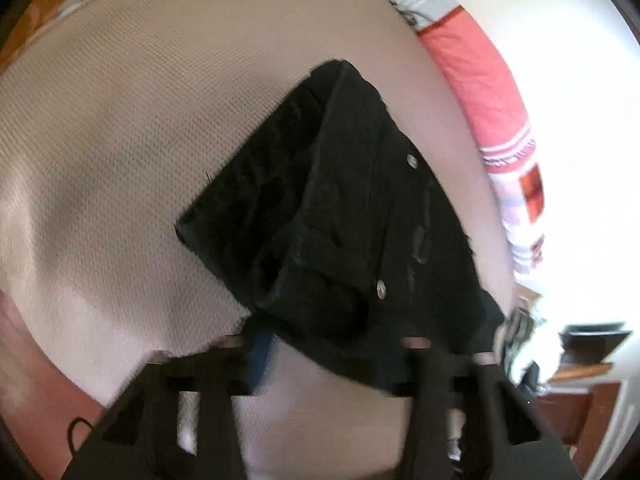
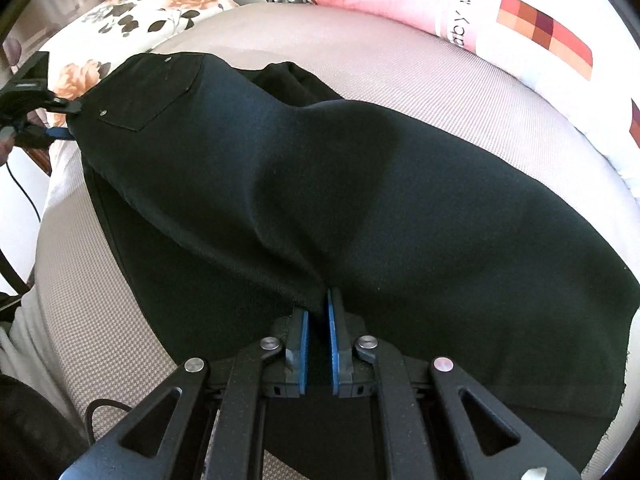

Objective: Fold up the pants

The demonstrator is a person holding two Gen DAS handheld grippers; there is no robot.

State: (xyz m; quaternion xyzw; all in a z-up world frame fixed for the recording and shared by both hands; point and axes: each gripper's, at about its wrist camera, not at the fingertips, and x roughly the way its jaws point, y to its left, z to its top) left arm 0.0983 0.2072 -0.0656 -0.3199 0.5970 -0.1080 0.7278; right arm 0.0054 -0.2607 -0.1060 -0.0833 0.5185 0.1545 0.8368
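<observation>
Black pants spread lengthwise across a beige woven cushion, waist end far off to the left in the right wrist view, leg end near and to the right. Back pocket facing up near the waist, with metal rivets at its corners. Right gripper angled down at the near edge of the fabric, blue pads drawn almost together and clamped on a raised pinch of black cloth, with creases fanning out from the pinch. Left gripper at the waistband corner, one finger above the edge and one blue pad below it, close against the cloth. Cannot tell whether clamped or merely around it, with its own view smeared by blur. Seen from that left wrist view, waist end lying doubled, with a second layer showing beside the pocket side. Floral pillow behind the waist end. Pink-and-white pillow along the far right edge of the cushion.
</observation>
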